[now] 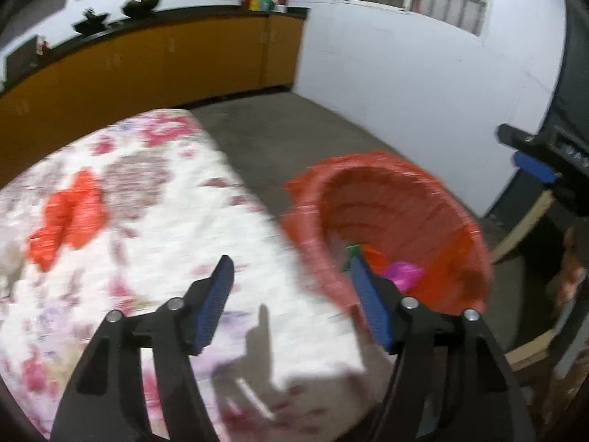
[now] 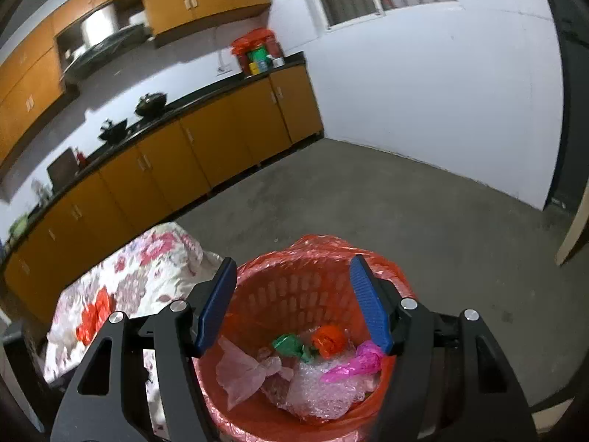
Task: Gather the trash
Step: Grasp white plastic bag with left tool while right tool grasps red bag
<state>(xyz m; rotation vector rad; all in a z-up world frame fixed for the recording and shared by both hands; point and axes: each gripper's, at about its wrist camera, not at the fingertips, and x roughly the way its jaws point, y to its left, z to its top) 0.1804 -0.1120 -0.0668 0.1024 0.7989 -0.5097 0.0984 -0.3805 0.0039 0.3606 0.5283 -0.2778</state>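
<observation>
Left wrist view: our left gripper [image 1: 291, 276] stands wide and empty over the flowered cloth [image 1: 154, 221]. At ten o'clock from it lies the red plastic scrap [image 1: 68, 224], probably light, soft and slippery; we would pinch a raised crumple. Our right gripper [image 2: 292, 280] hangs wide and empty above the red bin [image 2: 294, 423], which already holds wrappers [image 2: 316, 346].

Orange-red lined basket [image 2: 294, 294], floral pink-and-white cloth [image 1: 147, 221], blue-padded black left gripper [image 1: 291, 269]
</observation>
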